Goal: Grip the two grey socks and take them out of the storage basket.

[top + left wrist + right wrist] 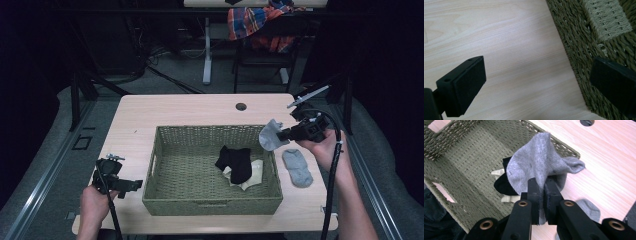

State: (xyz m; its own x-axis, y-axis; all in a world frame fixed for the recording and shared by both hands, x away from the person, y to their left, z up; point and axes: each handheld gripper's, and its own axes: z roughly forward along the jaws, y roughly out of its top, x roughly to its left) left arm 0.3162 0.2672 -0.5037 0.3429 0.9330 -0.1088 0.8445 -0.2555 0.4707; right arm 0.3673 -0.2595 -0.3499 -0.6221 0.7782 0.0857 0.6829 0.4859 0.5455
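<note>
The wooden table (pixel 165 112) is taken up at its centre by a woven green basket (pixel 165 200), and the work in hand is judged to be the loading of socks into it. Inside the basket, toward its four o'clock quarter, a black sock (pixel 234 162) is laid across a cream sock (pixel 254 172). A second grey sock (pixel 297 167) is left flat on the table just outside the basket wall at three o'clock. The grey sock (pixel 541 167) being carried is pinched by its edge between the pressed-together jaws of the right gripper (pixel 541 202), and it is held in the air over the basket rim at about two o'clock, its loose body flaring up and away from the jaws. For the step to be done well, the sock is best carried further toward nine o'clock until it hangs fully over the woven floor, lowered close to the pile, and only then released, so that no part is draped on the rim. The left gripper (pixel 131 186) is held with its jaws spread and nothing between them, low over the table beside the basket's outer wall at eight o'clock, where the basket can be steadied if it is nudged.
</note>
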